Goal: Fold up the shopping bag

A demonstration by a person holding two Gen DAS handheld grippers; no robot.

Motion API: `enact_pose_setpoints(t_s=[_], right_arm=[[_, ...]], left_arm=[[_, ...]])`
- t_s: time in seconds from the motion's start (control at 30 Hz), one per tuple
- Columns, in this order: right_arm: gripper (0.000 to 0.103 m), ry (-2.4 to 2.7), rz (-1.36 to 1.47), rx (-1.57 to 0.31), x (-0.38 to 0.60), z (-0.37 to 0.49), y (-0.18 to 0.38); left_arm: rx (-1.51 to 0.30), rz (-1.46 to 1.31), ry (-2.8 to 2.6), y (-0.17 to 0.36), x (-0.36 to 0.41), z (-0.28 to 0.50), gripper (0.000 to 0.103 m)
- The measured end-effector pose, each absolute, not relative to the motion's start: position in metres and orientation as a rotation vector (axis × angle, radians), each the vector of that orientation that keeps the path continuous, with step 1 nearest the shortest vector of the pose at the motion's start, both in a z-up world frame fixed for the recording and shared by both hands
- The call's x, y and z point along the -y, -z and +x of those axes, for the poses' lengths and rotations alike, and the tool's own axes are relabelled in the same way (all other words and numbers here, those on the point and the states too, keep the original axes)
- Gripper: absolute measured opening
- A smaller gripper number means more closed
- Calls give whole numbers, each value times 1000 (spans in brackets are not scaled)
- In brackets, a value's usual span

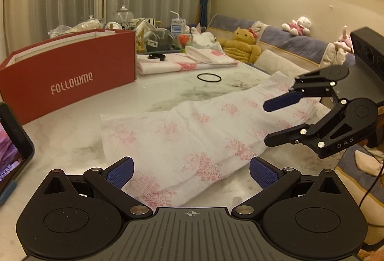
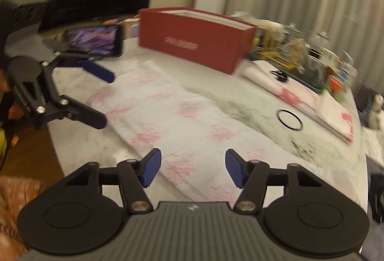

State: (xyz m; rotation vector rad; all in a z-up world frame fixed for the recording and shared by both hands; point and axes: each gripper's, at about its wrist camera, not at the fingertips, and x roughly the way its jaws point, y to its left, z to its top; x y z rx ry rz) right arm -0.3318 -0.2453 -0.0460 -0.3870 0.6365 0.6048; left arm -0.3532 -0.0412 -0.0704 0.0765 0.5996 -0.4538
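The shopping bag [image 1: 192,138] is lying flattened lengthwise on the worktop [image 1: 72,141]. Both tongs, left [image 1: 191,173] and right [image 2: 193,169], are hovering spread, pinching nothing; each should be nipping one matching end before folding.

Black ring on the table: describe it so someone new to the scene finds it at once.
Start at the red box lettered FOLLOWME on the marble table. Beside it lies a folded stack of white-and-pink bags, and just in front of that stack, on bare marble, lies the black ring. It is a thin, flat, empty hoop lying apart from everything, unlike the chunkier black clip resting on the stack.
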Motion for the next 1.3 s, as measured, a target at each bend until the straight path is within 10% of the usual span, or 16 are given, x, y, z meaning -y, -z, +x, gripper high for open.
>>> enact_pose_setpoints(t_s=[0.33, 0.43, 0.7, 0.83, 1.13, 1.3], right_arm=[[47, -753, -538, -710, 221, -306, 46], [0, -758, -482, -771, 217, -296, 46], [0, -666, -99, -765, 243, -292, 22], [43, -705, -273, -693, 238, -299, 16], [49, -784, -470, -774, 219, -274, 46], [1, -719, -227, -886, 240, -246, 47]], left_arm=[[-634, 74, 425, 75, 50, -346, 103], [-630, 75, 424, 74, 50, -346, 103], [-586, 87, 477, 65, 52, -353, 103], [-571, 98, 530, 61, 62, -357, 103], [-549, 125, 615, 52, 71, -368, 103], [-562, 117, 617, 55, 70, -365, 103]])
